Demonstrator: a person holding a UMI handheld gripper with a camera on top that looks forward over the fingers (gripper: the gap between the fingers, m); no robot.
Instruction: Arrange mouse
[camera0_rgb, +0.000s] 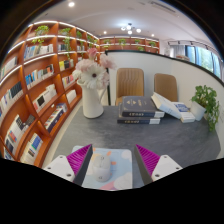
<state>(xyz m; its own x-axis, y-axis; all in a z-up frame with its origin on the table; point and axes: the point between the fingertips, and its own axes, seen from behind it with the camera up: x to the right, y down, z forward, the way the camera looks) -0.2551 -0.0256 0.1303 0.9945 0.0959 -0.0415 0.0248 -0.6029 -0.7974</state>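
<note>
A white mouse (101, 168) lies on a pale mouse pad with pastel patches (124, 165) on the grey table (175, 138). My gripper (113, 162) is open. Its magenta pads stand on either side of the mouse pad, the left fingertip (80, 158) close to the mouse and the right fingertip (148, 158) at the pad's far side. The mouse sits between the fingers, nearer the left one, with a gap at each side, and nothing is held.
Beyond the fingers stand a white vase of flowers (92, 92), a stack of books (140, 108), a white book (178, 109) and a potted plant (207, 100). Two chairs (130, 82) stand behind the table. Bookshelves (35, 90) line the left wall.
</note>
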